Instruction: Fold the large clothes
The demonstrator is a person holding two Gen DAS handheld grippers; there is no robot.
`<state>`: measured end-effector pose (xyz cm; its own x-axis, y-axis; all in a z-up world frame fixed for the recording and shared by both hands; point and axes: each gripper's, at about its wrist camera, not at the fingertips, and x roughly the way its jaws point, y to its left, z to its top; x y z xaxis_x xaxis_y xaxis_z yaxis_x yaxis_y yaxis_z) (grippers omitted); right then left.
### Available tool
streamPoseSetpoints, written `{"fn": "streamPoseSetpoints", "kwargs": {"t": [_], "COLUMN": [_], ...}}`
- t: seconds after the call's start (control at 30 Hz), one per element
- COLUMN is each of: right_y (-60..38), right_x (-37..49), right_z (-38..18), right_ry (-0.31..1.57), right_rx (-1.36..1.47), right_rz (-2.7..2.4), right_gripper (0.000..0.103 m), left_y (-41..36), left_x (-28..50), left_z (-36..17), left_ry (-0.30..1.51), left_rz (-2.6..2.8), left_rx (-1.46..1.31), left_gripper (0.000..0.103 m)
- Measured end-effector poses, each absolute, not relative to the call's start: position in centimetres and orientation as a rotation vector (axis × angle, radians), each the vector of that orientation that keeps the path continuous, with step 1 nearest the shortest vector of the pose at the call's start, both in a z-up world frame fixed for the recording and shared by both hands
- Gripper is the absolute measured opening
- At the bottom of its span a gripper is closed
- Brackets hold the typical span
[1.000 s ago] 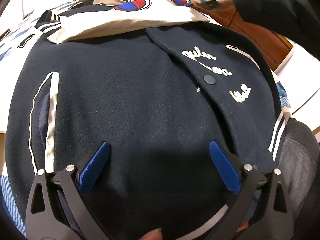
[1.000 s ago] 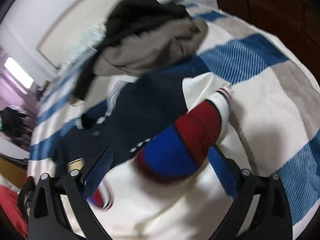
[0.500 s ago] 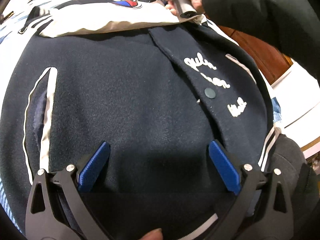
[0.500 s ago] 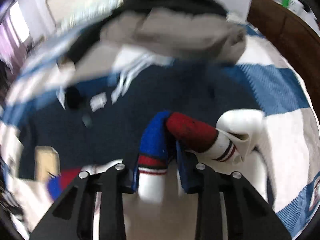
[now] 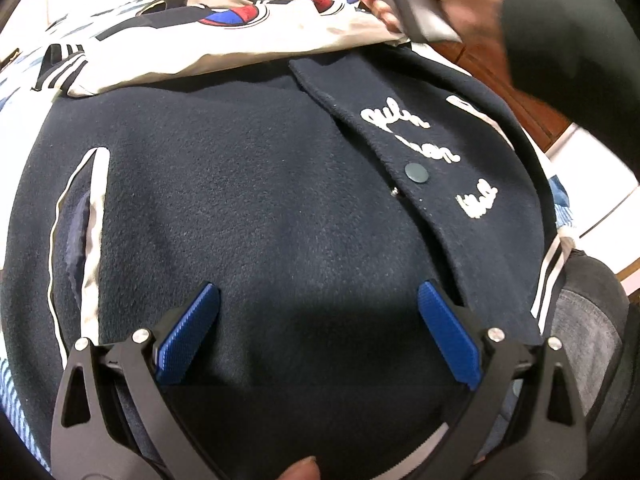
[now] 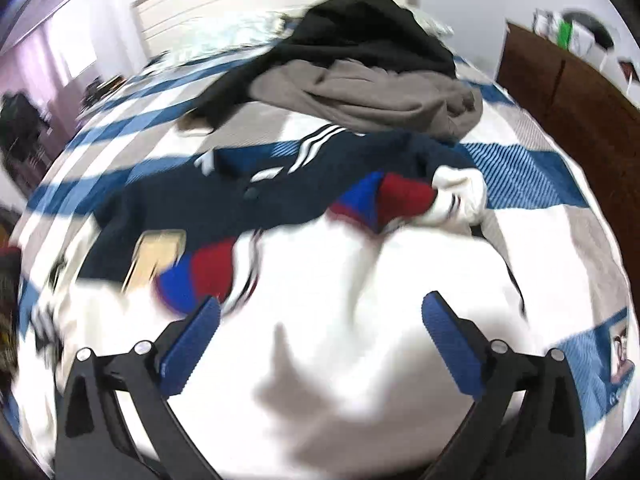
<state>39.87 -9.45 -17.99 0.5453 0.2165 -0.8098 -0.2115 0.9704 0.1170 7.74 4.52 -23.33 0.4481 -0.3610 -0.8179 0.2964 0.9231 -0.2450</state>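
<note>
Navy wool varsity jacket [image 5: 248, 208]: spread flat on blue-and-white striped bedspread [image 6: 516, 176], beneath both tools.
Left gripper [image 5: 318, 330]: jaws apart, above jacket body, nothing between.
Right gripper [image 6: 320, 340]: jaws just opened wide, empty, above cream sleeve [image 6: 360, 288].

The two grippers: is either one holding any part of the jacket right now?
No. The left gripper gapes over the jacket; the right gripper, just opened, has nothing between its fingers.

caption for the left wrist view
Open left tongs hover over a navy varsity jacket, its cream sleeve folded across.
</note>
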Motion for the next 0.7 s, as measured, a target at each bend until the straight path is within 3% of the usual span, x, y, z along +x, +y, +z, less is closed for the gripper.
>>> {"fn": "streamPoseSetpoints", "kwargs": {"t": [0.2,0.3,0.47,0.7], "right_y": [-8.7,-8.9,-8.8,-8.5], "right_x": [40.1,40.7,39.4,26.8], "right_z": [-25.3,-26.5,-24.3,-16.6], "right_ry": [1.179,1.193,1.229,1.021], "right_rx": [0.01,0.031,0.019,0.045], "right_rz": [0.227,0.195,0.199,0.492], "right_gripper": [0.099,0.099,0.099,0.099], "left_y": [4.6,5.0,6.2,7.0], "left_x": [7.0,7.2,6.7,5.3], "left_z": [-23.5,-23.7,-23.9,-22.8], "left_ry": [1.029,1.025,0.993,0.947], "left_rz": [-0.403,-0.409,-0.431,-0.434], "left_rx": [-0.046,-0.083,-0.141,-0.153], "left_gripper": [0.097,0.097,0.097,0.097]}}
